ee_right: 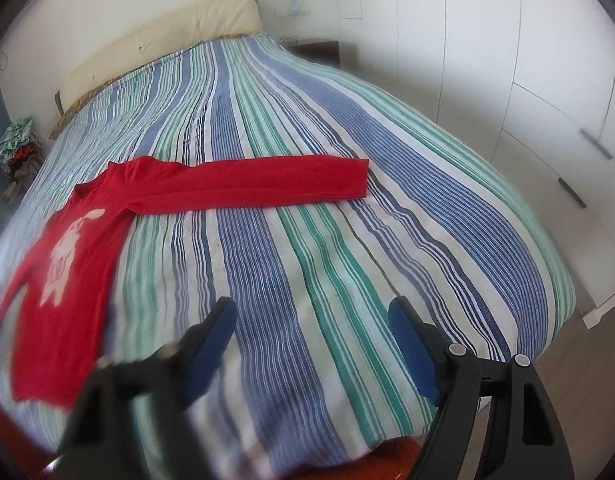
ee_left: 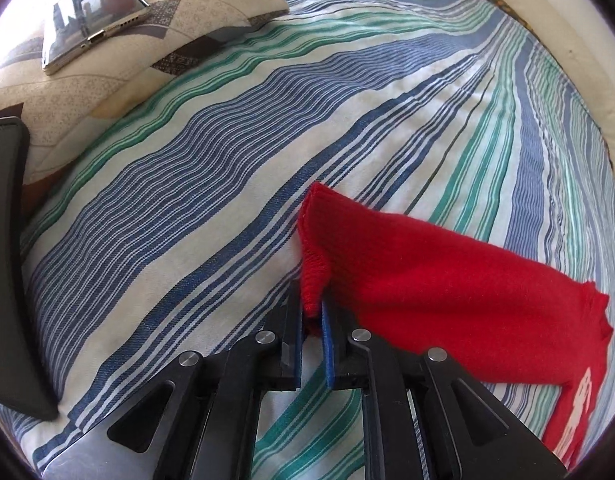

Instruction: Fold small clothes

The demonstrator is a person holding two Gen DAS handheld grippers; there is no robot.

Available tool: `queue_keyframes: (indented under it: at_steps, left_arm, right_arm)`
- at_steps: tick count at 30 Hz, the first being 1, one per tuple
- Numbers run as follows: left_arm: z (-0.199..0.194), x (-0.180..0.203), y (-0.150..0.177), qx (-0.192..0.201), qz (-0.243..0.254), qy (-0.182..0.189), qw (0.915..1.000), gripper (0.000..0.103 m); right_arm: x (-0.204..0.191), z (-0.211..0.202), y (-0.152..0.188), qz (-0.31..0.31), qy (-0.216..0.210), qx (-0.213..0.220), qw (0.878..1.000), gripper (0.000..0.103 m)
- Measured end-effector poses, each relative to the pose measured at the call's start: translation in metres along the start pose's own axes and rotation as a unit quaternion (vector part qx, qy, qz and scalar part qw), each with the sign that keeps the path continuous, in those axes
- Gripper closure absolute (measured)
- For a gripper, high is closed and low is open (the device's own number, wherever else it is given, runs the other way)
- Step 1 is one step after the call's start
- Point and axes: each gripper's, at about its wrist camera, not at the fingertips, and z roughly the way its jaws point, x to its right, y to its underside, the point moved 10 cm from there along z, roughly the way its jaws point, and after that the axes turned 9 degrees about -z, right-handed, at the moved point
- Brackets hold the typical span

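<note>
A red sweater (ee_right: pixel 67 248) with a white figure on its front lies flat on the striped bedspread (ee_right: pixel 327 220). One sleeve (ee_right: pixel 259 184) stretches out straight to the right. In the left wrist view the other sleeve (ee_left: pixel 447 292) lies across the bed, and its ribbed cuff runs down between the blue pads of my left gripper (ee_left: pixel 313 308), which is shut on it, low over the cover. My right gripper (ee_right: pixel 313 306) hovers over the near part of the bed, to the right of the sweater's body. It is open, with only bedspread showing between its fingers.
A patterned pillow (ee_left: pixel 107 80) with a phone (ee_left: pixel 91 20) on it lies at the far left. A dark curved object (ee_left: pixel 7 260) stands at the left edge. Cream headboard (ee_right: pixel 167 40), white wardrobe doors (ee_right: pixel 507 60) on the right, a clothes pile (ee_right: pixel 19 144) beside the bed.
</note>
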Motion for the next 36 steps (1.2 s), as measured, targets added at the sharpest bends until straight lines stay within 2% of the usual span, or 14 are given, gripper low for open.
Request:
queue_keyframes:
  at_steps: [4, 6, 8, 10, 14, 19, 23, 29, 31, 36]
  left_arm:
    - [-0.006, -0.004, 0.001, -0.008, -0.024, 0.039, 0.9989, 0.085]
    - [-0.012, -0.003, 0.004, -0.008, -0.027, 0.049, 0.9984, 0.070]
    - [-0.017, 0.001, 0.009, -0.009, -0.020, 0.055, 0.9982, 0.029]
    - [-0.023, 0.000, 0.012, 0.001, -0.010, 0.036, 0.9993, 0.009]
    - [-0.028, -0.005, 0.024, -0.001, -0.009, 0.021, 0.9997, 0.008]
    - [-0.054, 0.002, 0.056, 0.002, 0.006, 0.047, 0.9989, 0.008]
    - [-0.073, 0.032, 0.103, -0.015, 0.066, 0.078, 0.9947, 0.008]
    - [-0.091, 0.087, 0.169, -0.030, 0.162, 0.115, 0.9796, 0.008]
    - [-0.090, 0.098, 0.181, -0.028, 0.184, 0.114, 0.9759, 0.008]
    - [-0.081, 0.111, 0.186, 0.015, 0.221, 0.090, 0.9711, 0.008]
  right_arm:
    - [0.004, -0.001, 0.000, 0.010, -0.001, 0.003, 1.000, 0.025]
    - [0.004, -0.003, 0.000, 0.012, 0.000, 0.007, 1.000, 0.025]
    - [0.005, -0.005, 0.000, 0.013, 0.001, 0.011, 1.000, 0.025]
    - [0.005, -0.007, -0.001, 0.014, 0.003, 0.015, 1.000, 0.025]
    - [0.005, -0.008, -0.001, 0.014, 0.004, 0.017, 1.000, 0.025]
    - [0.007, -0.013, -0.001, 0.014, 0.007, 0.026, 1.000, 0.025]
    - [0.010, -0.017, -0.001, 0.019, 0.011, 0.033, 0.999, 0.025]
    - [0.011, -0.017, -0.002, 0.021, 0.016, 0.034, 0.999, 0.025]
    - [0.008, -0.017, -0.002, 0.015, 0.018, 0.032, 0.999, 0.025]
    - [0.002, -0.015, -0.002, -0.004, 0.025, 0.029, 0.999, 0.025]
